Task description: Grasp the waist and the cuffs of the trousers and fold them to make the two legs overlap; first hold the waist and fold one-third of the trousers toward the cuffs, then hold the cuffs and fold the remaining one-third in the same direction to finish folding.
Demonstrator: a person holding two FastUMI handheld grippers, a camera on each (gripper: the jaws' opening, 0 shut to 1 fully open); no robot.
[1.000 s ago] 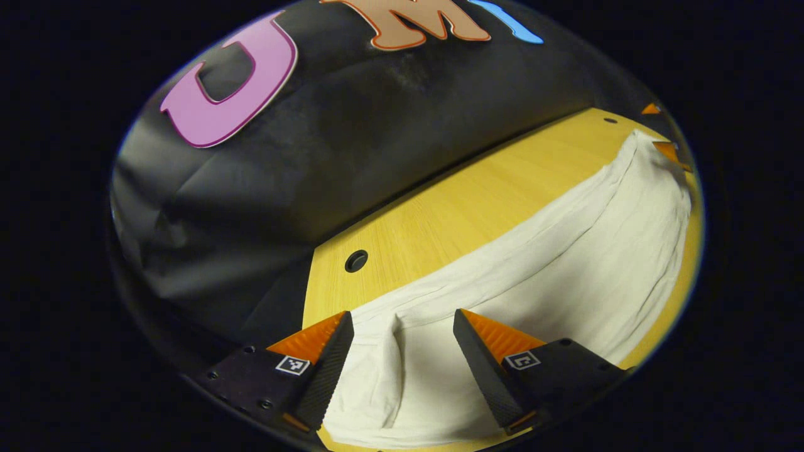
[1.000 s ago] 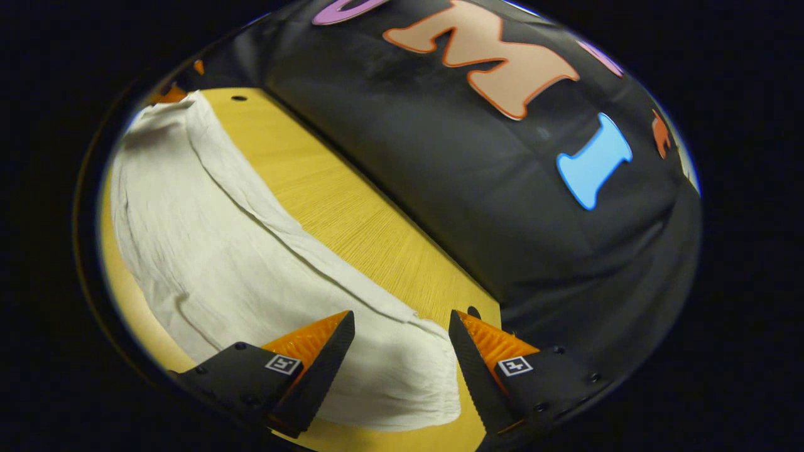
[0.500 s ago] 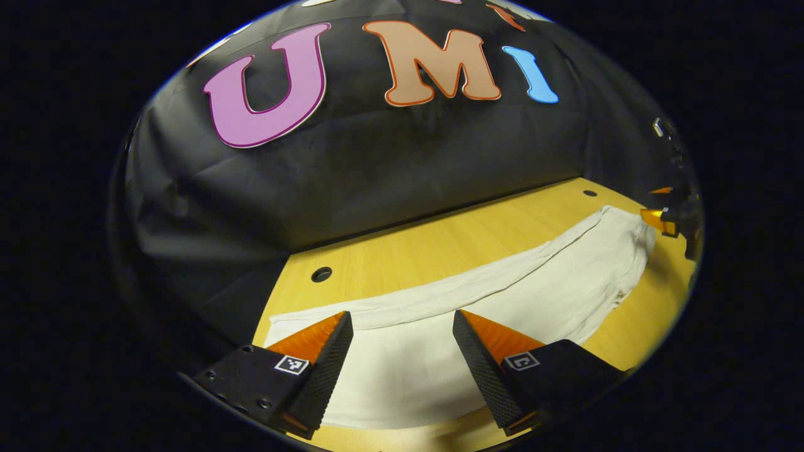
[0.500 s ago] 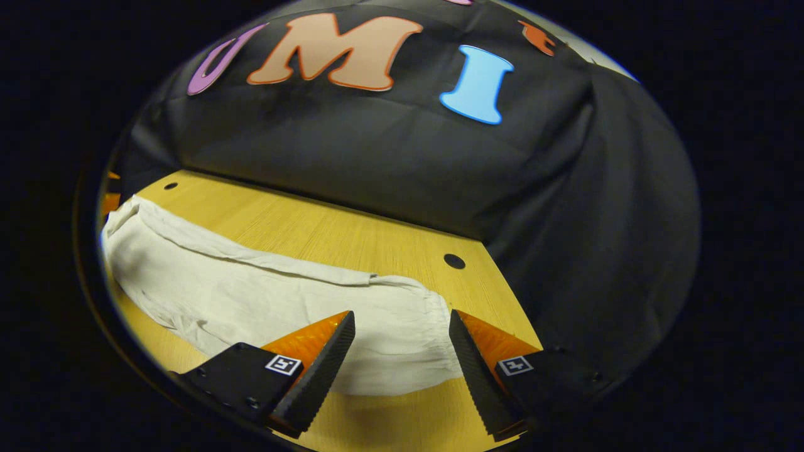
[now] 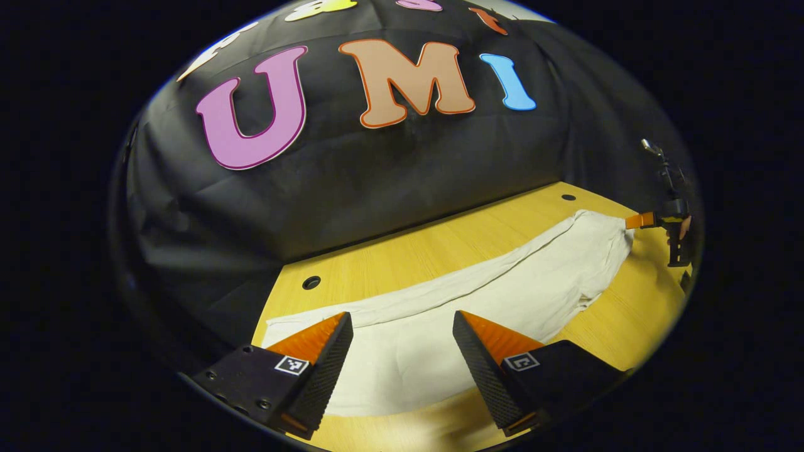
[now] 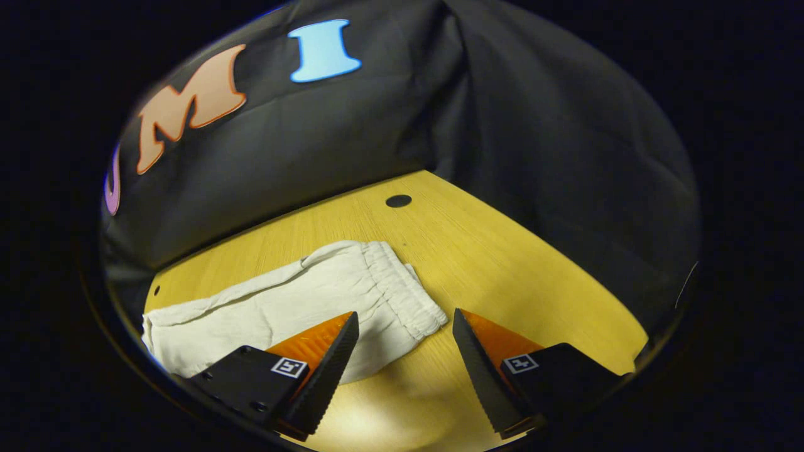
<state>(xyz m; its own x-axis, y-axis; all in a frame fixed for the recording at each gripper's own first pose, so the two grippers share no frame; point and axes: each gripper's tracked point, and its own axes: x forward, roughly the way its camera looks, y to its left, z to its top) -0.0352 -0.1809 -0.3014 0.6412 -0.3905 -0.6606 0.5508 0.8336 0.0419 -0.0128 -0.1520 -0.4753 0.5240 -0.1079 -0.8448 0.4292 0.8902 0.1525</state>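
The white trousers (image 5: 477,307) lie stretched flat along the wooden bench (image 5: 440,245), the legs laid one over the other. The left gripper (image 5: 402,348) hovers spread wide above one end, touching nothing. In the left gripper view the right gripper shows far off at the other end. The right gripper (image 6: 405,348), also released, hangs above the gathered waistband (image 6: 402,292), near a hole (image 6: 398,201) by the bench's far edge.

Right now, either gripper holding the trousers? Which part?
Nothing held. Left gripper and right gripper both have their jaws spread, with the trousers lying flat on the table beyond them.
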